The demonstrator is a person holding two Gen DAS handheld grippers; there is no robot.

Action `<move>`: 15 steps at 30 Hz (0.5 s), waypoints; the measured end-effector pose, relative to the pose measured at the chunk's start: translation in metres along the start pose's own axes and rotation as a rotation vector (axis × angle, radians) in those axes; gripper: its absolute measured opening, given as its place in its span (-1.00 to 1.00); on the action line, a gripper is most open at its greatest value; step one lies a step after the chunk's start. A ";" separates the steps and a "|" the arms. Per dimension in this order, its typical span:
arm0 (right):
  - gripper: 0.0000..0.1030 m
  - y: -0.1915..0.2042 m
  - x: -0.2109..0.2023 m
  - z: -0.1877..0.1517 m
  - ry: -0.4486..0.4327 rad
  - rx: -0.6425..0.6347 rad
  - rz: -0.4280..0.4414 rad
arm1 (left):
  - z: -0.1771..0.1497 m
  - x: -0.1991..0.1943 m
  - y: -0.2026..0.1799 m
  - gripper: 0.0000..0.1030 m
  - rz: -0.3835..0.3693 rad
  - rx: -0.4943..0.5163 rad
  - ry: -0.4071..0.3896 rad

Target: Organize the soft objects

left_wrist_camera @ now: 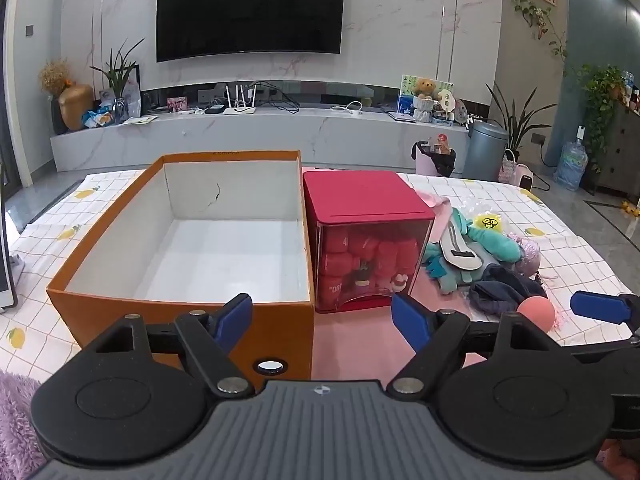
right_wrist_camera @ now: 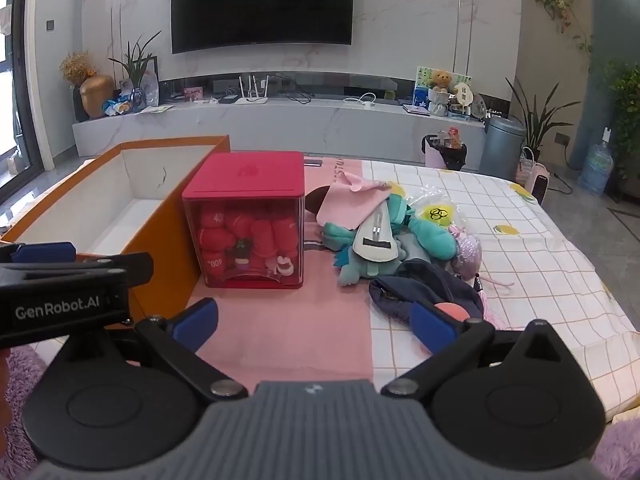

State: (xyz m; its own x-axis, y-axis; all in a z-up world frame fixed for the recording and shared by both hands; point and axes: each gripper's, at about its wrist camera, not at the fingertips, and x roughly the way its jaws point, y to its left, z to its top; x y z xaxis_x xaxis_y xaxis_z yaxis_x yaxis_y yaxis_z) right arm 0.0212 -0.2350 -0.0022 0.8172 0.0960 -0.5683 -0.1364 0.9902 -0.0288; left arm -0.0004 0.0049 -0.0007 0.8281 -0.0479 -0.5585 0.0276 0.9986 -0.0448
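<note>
Open room in the box, clutter to the right

The orange box stood empty and open-topped; the red container touched its right wall. A bare pink strip lay before both grippers, while the heap of soft toys and dark cloth crowded the right.

Matt cardboard box, glossy plastic case, plush toy, prob. fleece

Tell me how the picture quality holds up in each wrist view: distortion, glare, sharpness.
Left wrist: strong fisheye bending of the TV and walls, dark corners, ceiling-light reflections on the screen's top edge, orange box sharp. Right wrist: same bending, red container clear, bright window at the left edge.
</note>
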 end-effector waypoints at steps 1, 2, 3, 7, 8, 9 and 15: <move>0.95 0.000 0.001 0.000 0.003 -0.001 -0.001 | 0.000 0.000 0.000 0.80 0.001 0.001 0.001; 0.95 0.000 0.001 0.000 0.004 -0.005 -0.004 | 0.001 0.000 0.001 0.80 0.001 -0.001 0.004; 0.95 0.000 0.001 0.000 0.004 -0.010 -0.007 | 0.000 0.000 0.001 0.80 0.003 0.000 0.010; 0.95 0.004 0.002 -0.001 0.007 -0.025 -0.021 | -0.002 0.004 -0.001 0.80 0.017 0.011 0.018; 0.95 0.004 0.002 -0.001 0.007 -0.025 -0.021 | -0.003 0.003 -0.001 0.80 0.021 0.015 0.015; 0.95 0.005 0.002 -0.001 0.008 -0.024 -0.020 | -0.003 0.003 -0.001 0.80 0.024 0.017 0.014; 0.95 0.005 0.003 -0.001 0.010 -0.030 -0.025 | -0.003 0.002 -0.001 0.80 0.028 0.017 0.013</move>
State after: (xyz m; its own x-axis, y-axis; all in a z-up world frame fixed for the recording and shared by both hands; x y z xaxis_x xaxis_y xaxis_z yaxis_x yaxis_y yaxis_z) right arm 0.0227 -0.2298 -0.0052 0.8151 0.0701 -0.5751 -0.1327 0.9888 -0.0675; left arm -0.0004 0.0038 -0.0049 0.8214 -0.0204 -0.5700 0.0145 0.9998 -0.0149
